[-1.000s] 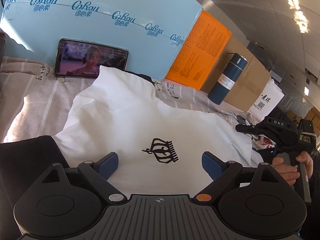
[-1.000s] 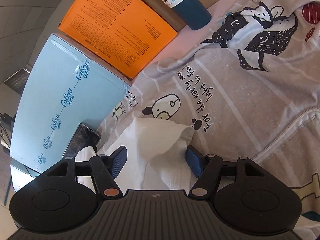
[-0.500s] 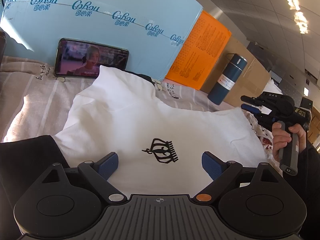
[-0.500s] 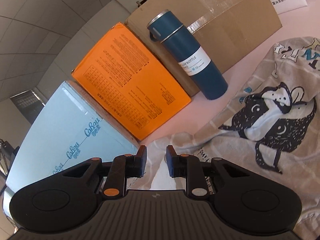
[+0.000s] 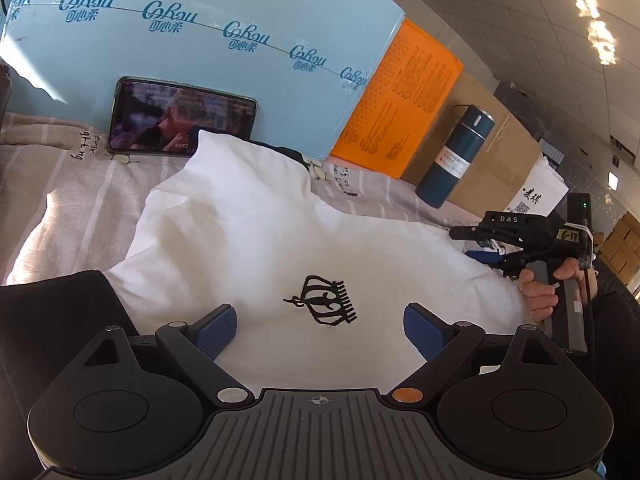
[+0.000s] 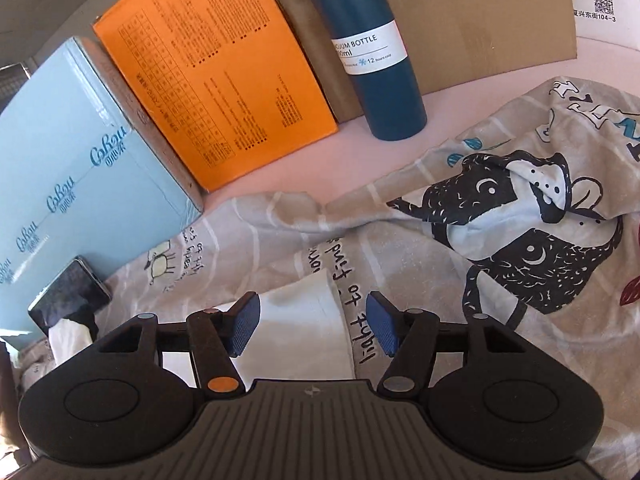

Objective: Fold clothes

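In the left wrist view, the left gripper (image 5: 320, 320) is hanging wide open over the white shirt (image 5: 280, 248), holding nothing. The shirt is lying on the printed grey cloth (image 5: 72, 184).

In the right wrist view, the right gripper (image 6: 313, 326) is standing open and empty, with a corner of the shirt (image 6: 296, 312) lying between its fingers (image 6: 382, 330).

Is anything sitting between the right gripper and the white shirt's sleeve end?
Nothing visible. The right gripper is open, with the sleeve end of the white shirt lying directly between its fingers on the printed bedsheet. The blue bottle and orange box stand well beyond.
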Available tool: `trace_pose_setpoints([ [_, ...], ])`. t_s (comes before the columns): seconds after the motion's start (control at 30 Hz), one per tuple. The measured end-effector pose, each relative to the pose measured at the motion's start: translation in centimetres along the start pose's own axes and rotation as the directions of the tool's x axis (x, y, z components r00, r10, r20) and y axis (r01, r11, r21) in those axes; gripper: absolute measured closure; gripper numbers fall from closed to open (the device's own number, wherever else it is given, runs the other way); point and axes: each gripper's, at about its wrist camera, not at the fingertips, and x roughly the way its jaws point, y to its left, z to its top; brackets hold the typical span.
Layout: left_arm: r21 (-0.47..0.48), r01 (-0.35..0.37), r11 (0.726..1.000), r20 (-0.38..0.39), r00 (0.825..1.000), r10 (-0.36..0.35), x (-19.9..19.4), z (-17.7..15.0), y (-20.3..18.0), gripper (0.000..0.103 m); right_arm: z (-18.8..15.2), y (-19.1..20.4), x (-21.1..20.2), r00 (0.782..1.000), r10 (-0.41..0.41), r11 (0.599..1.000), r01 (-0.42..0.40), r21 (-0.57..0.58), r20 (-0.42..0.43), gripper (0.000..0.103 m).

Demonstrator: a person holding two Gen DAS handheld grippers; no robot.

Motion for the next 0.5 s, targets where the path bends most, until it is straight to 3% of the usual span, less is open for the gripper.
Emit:
trace_pose_setpoints([
  [0.03,-0.001,0.001,1.000,0.000,1.000,-0.001,0.0,0.0,0.0,0.010,-0.2,0.2,0.4,1.000,-0.003,1.000,0.003,-0.016,0.006,0.053],
  [0.1,-0.003,0.002,1.000,0.000,1.000,-0.002,0.0,0.0,0.1,0.010,-0.5,0.5,0.8,1.000,-0.017,0.998,0.018,-0.052,0.018,0.092],
  [0.13,-0.004,0.002,1.000,0.000,1.000,-0.002,0.1,0.0,0.1,0.010,-0.5,0.7,0.8,0.999,-0.023,0.998,0.024,-0.060,0.024,0.093],
  [0.27,0.000,0.001,1.000,0.000,1.000,-0.001,0.1,0.0,0.0,0.010,-0.1,2.0,-0.5,0.983,-0.010,0.988,0.038,-0.151,0.184,0.096],
  [0.5,0.002,-0.001,1.000,-0.002,1.000,0.001,0.1,-0.1,0.0,0.010,0.2,1.9,3.4,0.985,-0.093,0.972,0.121,-0.203,0.144,0.095],
])
